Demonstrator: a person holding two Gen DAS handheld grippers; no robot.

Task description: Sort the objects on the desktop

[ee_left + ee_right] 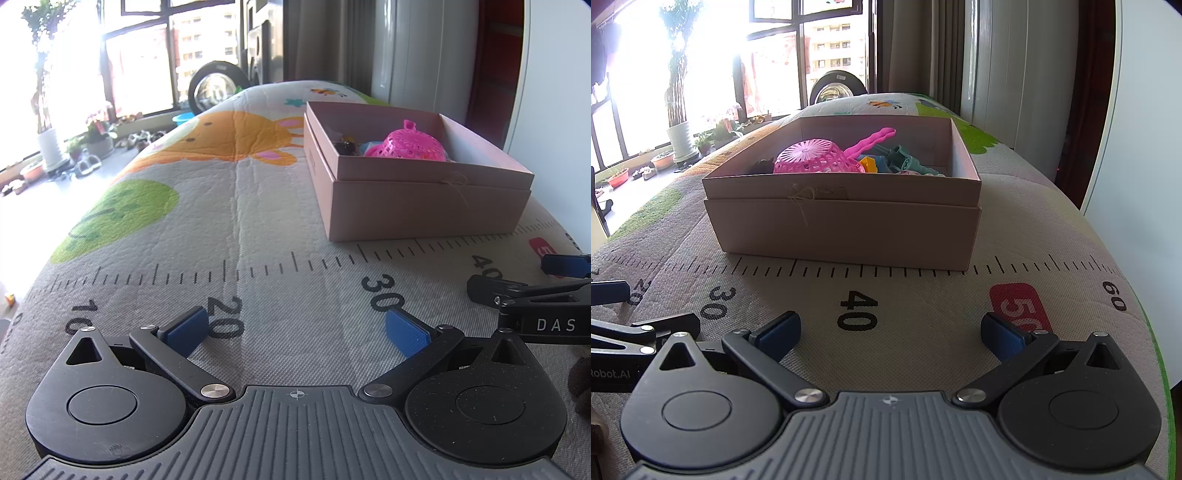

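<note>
Both tools rest low on printed ruler mat over table (pixel 923 295). Left tool (pixel 295 332) spread, empty; right tool (pixel 890 332) spread, empty. Pink plastic colander toy (pixel 816 158) and other toys already inside open pale pink cardboard box (pixel 849 229). No loose item visible on mat; likely near finish. Scan edges for strays before lifting off.

Under me is a desk covered by a quilted play mat (pixel 905 332) printed with a ruler scale, numbers, a red patch, a green blob and an orange animal. Directly on the mat sits one open pink cardboard box (pixel 846 229), resting just beyond the ruler line, nearer the desk's right edge than its left (pixel 424 206).
</note>
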